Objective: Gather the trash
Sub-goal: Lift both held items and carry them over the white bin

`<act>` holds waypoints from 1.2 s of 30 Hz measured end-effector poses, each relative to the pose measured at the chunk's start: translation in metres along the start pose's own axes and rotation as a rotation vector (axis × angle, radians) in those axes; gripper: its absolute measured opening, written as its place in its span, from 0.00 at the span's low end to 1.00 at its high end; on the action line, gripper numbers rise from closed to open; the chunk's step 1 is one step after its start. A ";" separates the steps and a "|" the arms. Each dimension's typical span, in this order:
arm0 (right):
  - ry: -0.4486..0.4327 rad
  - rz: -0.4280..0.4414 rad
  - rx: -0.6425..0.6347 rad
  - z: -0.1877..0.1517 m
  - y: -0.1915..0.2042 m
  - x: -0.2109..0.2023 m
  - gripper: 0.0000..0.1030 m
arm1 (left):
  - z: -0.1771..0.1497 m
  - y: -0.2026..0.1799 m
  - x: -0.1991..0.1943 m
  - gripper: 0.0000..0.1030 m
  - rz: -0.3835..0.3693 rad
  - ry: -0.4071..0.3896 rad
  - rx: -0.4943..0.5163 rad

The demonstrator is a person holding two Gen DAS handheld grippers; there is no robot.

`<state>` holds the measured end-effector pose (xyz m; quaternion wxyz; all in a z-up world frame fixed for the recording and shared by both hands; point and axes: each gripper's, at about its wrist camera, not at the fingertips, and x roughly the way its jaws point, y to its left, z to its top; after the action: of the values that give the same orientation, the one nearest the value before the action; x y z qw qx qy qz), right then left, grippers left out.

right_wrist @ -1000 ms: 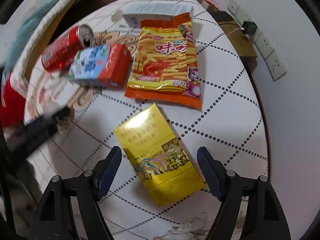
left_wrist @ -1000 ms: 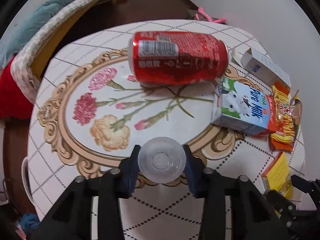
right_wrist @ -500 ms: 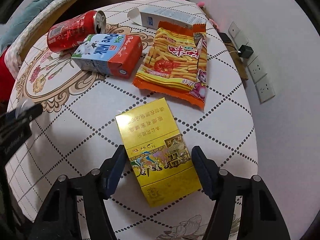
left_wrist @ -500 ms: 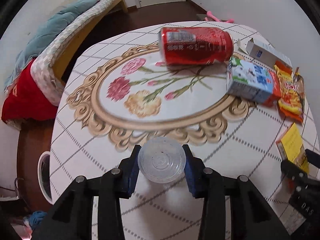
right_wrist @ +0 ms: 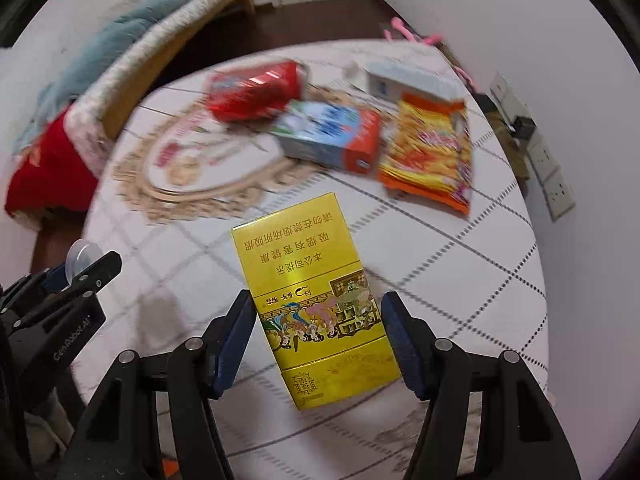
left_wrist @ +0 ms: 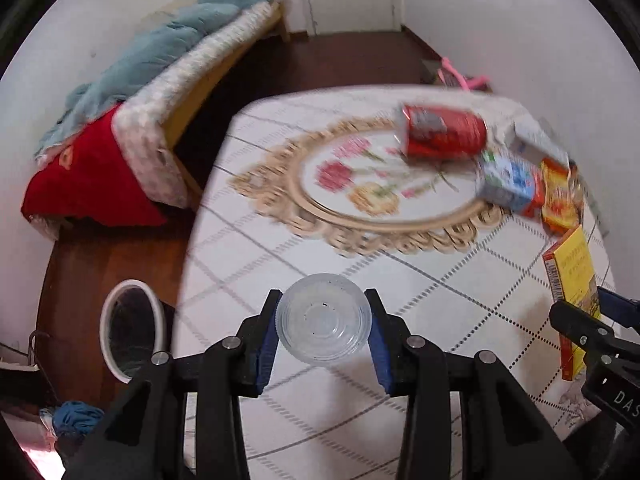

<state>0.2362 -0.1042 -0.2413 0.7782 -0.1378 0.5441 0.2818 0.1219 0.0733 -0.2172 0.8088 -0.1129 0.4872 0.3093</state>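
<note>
My left gripper [left_wrist: 323, 330] is shut on a clear plastic cup [left_wrist: 324, 322] and holds it above the table's near left part. My right gripper [right_wrist: 318, 332] has its jaws on both sides of a yellow cigarette box [right_wrist: 310, 300], which looks lifted and tilted; a narrow gap shows at the right pad. The box also shows in the left wrist view [left_wrist: 572, 280]. On the table lie a red can [right_wrist: 256, 90], a milk carton [right_wrist: 332, 136], a snack bag [right_wrist: 430, 154] and a white box [right_wrist: 404, 82].
The round table [left_wrist: 400, 392] has a flowered cloth. A white-rimmed bin [left_wrist: 130, 330] stands on the floor left of the table. A bed with red and blue covers [left_wrist: 120, 120] is beyond it. Wall sockets [right_wrist: 556, 184] are to the right.
Both grippers have pulled back and up from the table. The left one swung left with the cup, and the bin came into view. The right jaws closed in around the yellow box.
</note>
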 end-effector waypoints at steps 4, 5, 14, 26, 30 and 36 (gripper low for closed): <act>-0.053 0.062 -0.050 0.009 0.032 -0.029 0.64 | 0.006 0.049 -0.035 0.36 0.038 -0.059 -0.045; -0.065 0.081 -0.063 0.012 0.044 -0.037 0.64 | 0.008 0.063 -0.042 0.36 0.047 -0.070 -0.061; -0.152 0.265 -0.223 0.033 0.174 -0.096 0.64 | 0.002 0.200 -0.101 0.36 0.178 -0.151 -0.219; -0.105 0.380 -0.446 0.040 0.378 -0.079 0.64 | -0.035 0.345 -0.078 0.36 0.277 -0.114 -0.397; -0.029 0.359 -0.514 0.034 0.436 -0.033 0.63 | -0.056 0.386 -0.027 0.36 0.264 -0.003 -0.431; 0.148 0.296 -0.596 0.017 0.507 0.060 0.63 | -0.085 0.431 0.053 0.35 0.202 0.200 -0.454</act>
<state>-0.0340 0.3296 -0.2435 0.6129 -0.2986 0.5068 0.5276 -0.1843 0.3907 -0.2539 0.6758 -0.2723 0.4916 0.4770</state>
